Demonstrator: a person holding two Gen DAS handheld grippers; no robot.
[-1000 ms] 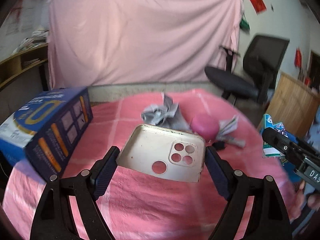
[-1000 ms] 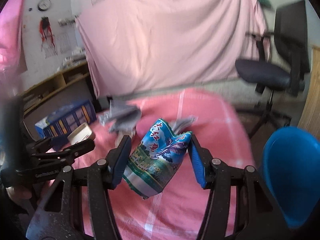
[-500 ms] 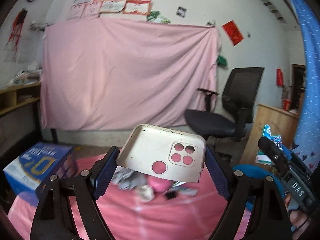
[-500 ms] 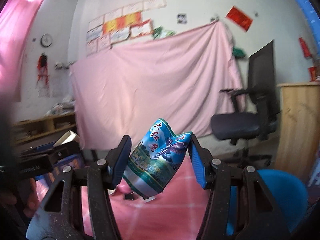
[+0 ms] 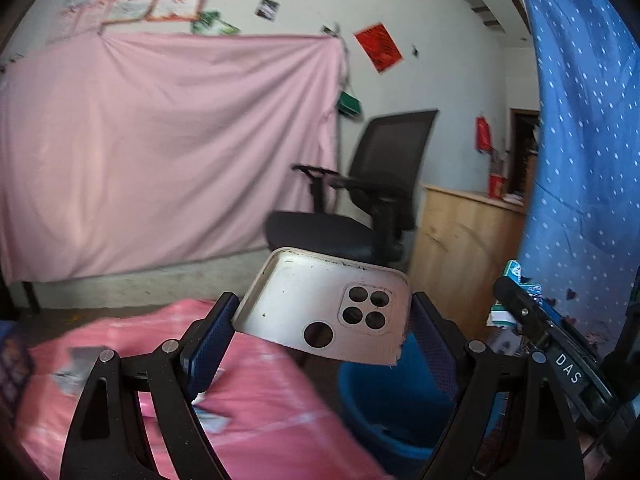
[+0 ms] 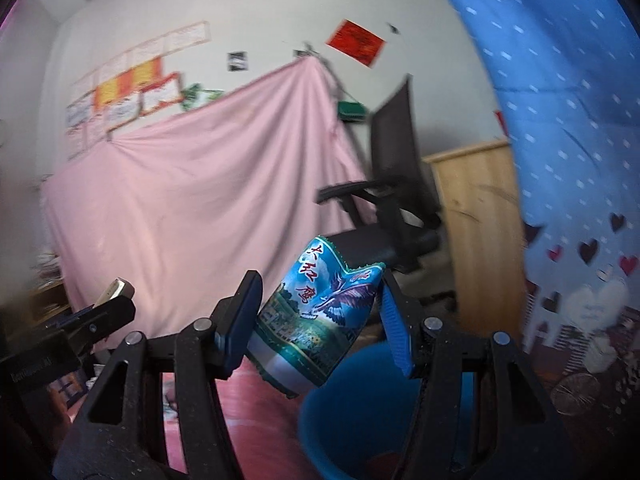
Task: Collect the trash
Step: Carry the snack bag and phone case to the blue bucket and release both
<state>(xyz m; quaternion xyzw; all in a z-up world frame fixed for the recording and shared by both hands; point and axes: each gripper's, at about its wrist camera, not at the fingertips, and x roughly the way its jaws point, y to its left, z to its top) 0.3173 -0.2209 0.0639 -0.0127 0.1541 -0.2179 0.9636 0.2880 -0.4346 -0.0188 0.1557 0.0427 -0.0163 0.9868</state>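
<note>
My left gripper (image 5: 322, 322) is shut on a dirty white phone case (image 5: 320, 304) with round camera holes, held flat in the air. A blue bin (image 5: 400, 408) stands on the floor just below and right of it. In the right wrist view my right gripper (image 6: 320, 312) is shut on a blue and green snack packet (image 6: 316, 316), which hangs above the blue bin (image 6: 360, 420). The left gripper (image 6: 100, 312) shows at the left of that view. The right gripper (image 5: 532, 312) shows at the right edge of the left wrist view.
A pink-covered table (image 5: 224, 392) with scraps of paper (image 5: 80, 364) lies at lower left. Behind stand a black office chair (image 5: 368, 196), a wooden cabinet (image 5: 460, 232) and a pink sheet (image 5: 160, 152) on the wall. A blue dotted curtain (image 5: 580, 120) hangs at the right.
Both grippers have risen and swung right, away from the table, each keeping its load. The blue bin has come into view beneath them; the blue box on the table has left the view.
</note>
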